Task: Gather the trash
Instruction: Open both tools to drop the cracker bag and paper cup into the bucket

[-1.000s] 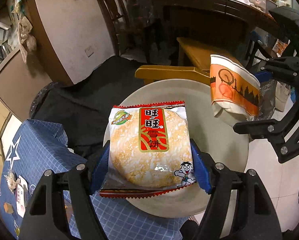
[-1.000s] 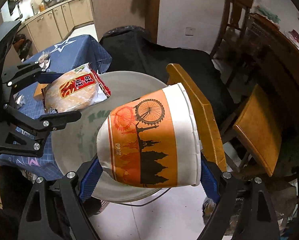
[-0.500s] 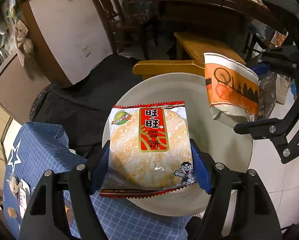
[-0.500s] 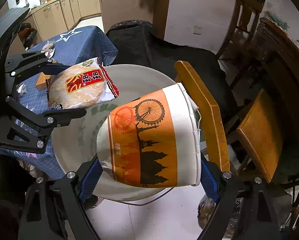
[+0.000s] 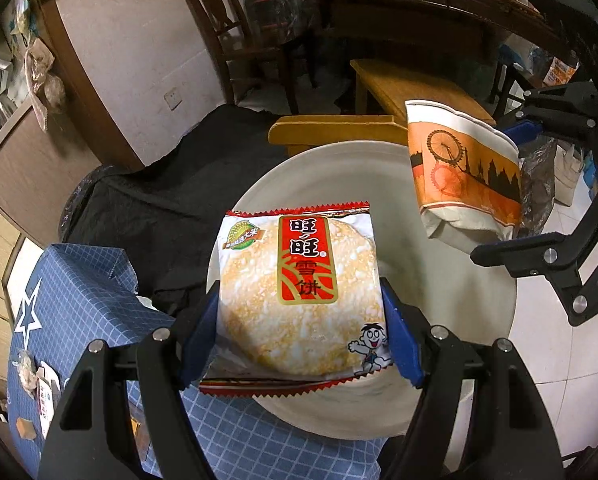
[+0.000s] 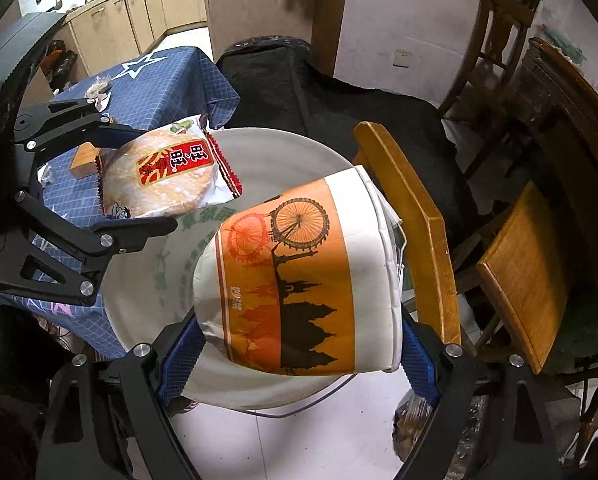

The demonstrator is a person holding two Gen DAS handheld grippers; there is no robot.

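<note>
Wooden chair (image 6: 415,236) beside white basin (image 6: 299,152).

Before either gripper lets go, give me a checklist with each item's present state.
1. Left gripper shut on snack pack: ok, both pads press its sides.
2. Right gripper shut on paper cup: ok, cup is squashed between the pads.
3. Pack above the white basin: ok.
4. Cup above the basin: ok, it hangs near the rim beside the chair back.
5. Cup empty: cannot tell, its mouth faces away.
6. Grippers apart from each other: ok.
</note>
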